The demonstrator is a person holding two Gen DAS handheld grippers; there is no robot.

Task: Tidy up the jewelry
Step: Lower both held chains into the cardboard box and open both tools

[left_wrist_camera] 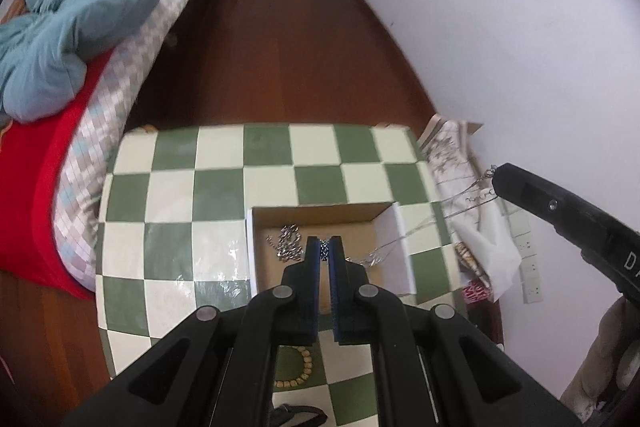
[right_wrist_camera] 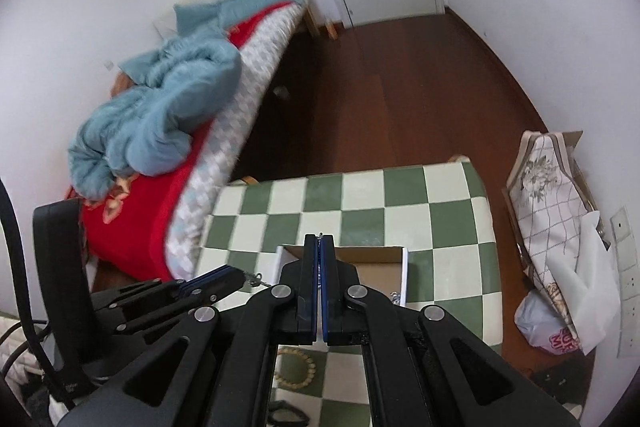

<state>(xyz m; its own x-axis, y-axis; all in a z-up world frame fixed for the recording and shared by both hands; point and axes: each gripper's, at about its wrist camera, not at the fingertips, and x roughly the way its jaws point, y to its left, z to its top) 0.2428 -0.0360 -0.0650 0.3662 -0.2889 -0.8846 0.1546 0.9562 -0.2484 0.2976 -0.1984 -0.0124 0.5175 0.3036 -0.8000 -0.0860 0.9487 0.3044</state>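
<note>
An open cardboard box [left_wrist_camera: 316, 217] with white walls stands on the green-and-white checked table [left_wrist_camera: 224, 155]. A heap of silver chain [left_wrist_camera: 286, 243] lies inside it. My left gripper [left_wrist_camera: 325, 247] hangs over the box, shut on a bit of silver chain at its tips. At the right, higher up, my right gripper [left_wrist_camera: 496, 179] is shut on a thin silver necklace [left_wrist_camera: 404, 235]. The necklace droops down to the box and runs on toward the left fingertips. In the right wrist view the right gripper [right_wrist_camera: 320, 239] pinches the strand above the box [right_wrist_camera: 405, 275], with the left gripper [right_wrist_camera: 242, 277] beside it.
A beige beaded bracelet [left_wrist_camera: 298, 367] lies on the table near its front edge. A bed with a red cover and a blue blanket [left_wrist_camera: 72, 19] flanks the left. Bags [left_wrist_camera: 460, 163] lean on the white wall at the right. Dark wood floor lies beyond.
</note>
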